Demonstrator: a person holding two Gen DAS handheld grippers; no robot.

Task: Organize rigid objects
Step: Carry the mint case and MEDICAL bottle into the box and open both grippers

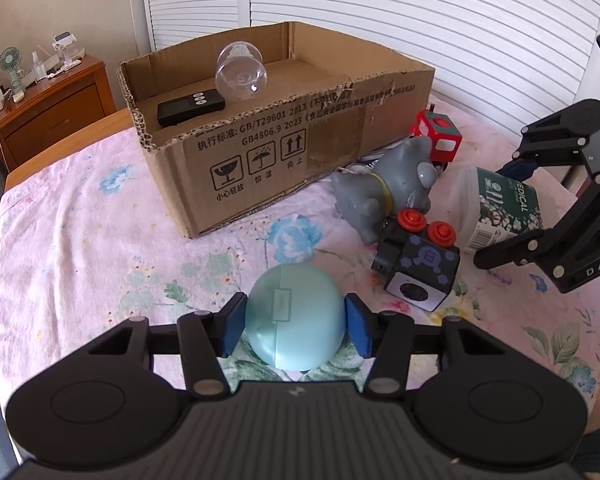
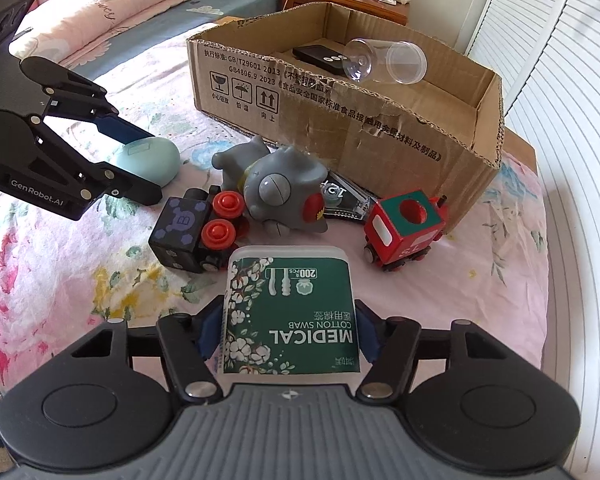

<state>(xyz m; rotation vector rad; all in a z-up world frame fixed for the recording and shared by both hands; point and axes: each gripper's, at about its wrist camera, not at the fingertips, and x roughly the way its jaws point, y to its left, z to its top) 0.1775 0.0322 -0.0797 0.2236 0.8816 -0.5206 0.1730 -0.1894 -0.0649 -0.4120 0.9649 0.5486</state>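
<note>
My left gripper [image 1: 295, 326] is shut on a pale blue egg-shaped case [image 1: 296, 312], which rests low on the floral bedsheet; the case also shows in the right wrist view [image 2: 150, 160]. My right gripper [image 2: 288, 332] is shut on a cotton swab box [image 2: 290, 312] with a green label, also seen in the left wrist view [image 1: 500, 208]. Between them lie a grey toy figure [image 2: 276, 188], a black toy train [image 2: 192, 236] with red wheels, and a red toy train [image 2: 404, 228]. The cardboard box [image 1: 300, 152] behind holds a clear cup [image 1: 241, 76] and a black remote [image 1: 190, 108].
A clear tape dispenser [image 2: 348, 200] lies against the cardboard box wall behind the grey toy. A wooden nightstand [image 1: 56, 108] with a small fan stands beyond the bed. White louvered doors [image 1: 420, 12] run along the far side. A folded quilt [image 2: 112, 4] lies on the bed.
</note>
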